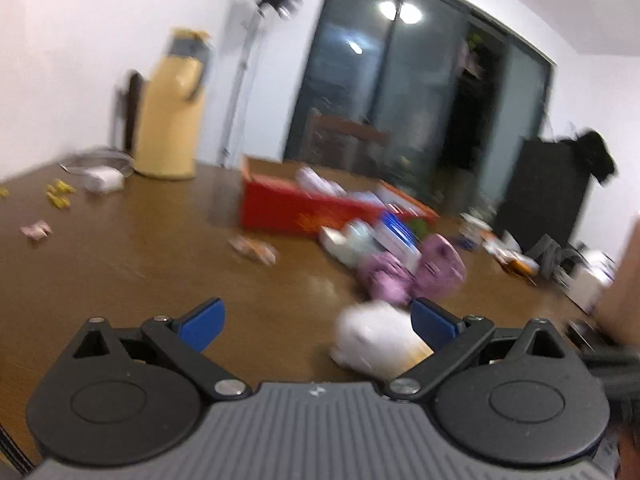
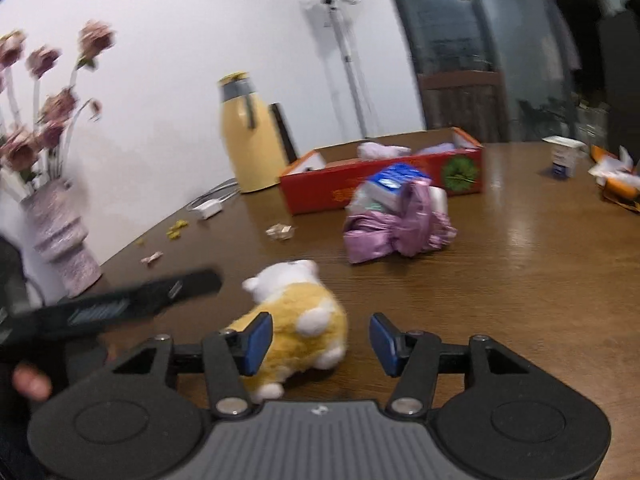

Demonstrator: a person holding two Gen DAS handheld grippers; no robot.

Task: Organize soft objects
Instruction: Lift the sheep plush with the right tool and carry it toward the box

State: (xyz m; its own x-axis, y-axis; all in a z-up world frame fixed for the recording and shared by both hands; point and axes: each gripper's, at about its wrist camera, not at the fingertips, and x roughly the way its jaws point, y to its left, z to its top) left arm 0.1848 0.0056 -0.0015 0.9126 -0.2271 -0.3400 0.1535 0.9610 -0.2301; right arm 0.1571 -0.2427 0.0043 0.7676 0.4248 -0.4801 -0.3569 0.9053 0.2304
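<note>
Plush hamster lying on the brown surface, nudged against the left pad of the right tongs, gaping wide, not pinching. Left tongs spread too.

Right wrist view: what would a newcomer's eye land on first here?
First, the yellow-and-white plush toy lying on the brown table, partly between the open fingers of the right tool. Behind it sits a crumpled purple bundle in front of an open red box, and a vase of pink flowers stands at the table's left edge.
</note>
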